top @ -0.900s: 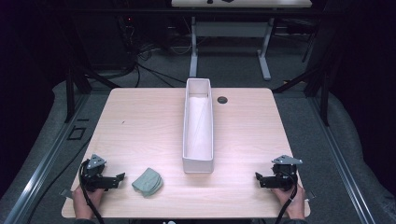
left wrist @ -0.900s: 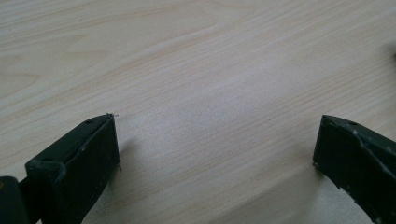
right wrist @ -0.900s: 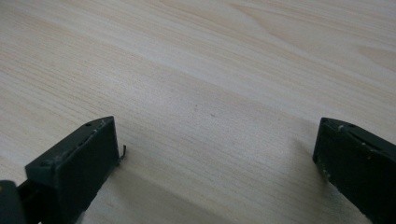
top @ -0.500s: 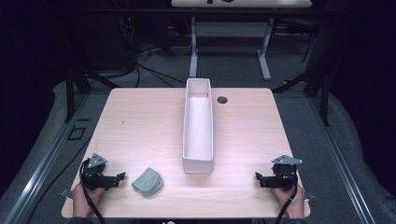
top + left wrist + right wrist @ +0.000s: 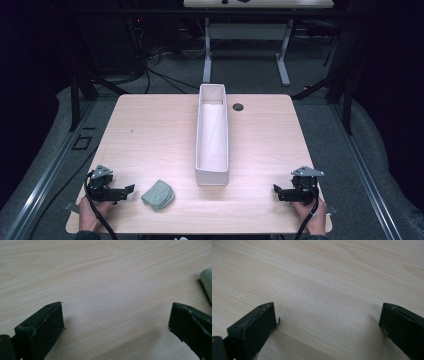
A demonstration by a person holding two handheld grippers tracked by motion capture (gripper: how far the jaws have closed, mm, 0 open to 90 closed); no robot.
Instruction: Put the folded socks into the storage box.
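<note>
High view: tabletop [image 5: 150, 130] carries long white bin [image 5: 212, 172] running down centre, open top, likely meant as drop target. Green cloth [image 5: 158, 194] lies crumpled near front edge, left of bin, apart from it. Left hand-held gripper [image 5: 129, 190] rests just beside cloth, aimed at it. Right hand-held gripper [image 5: 276, 189] parked at front right, well apart.

Left gripper view: jaws spread wide, nothing between; cloth edge [image 5: 207, 281] at right.

Right gripper view: right hand-held gripper [image 5: 327, 322] spread wide over bare wood, holding nothing.
</note>
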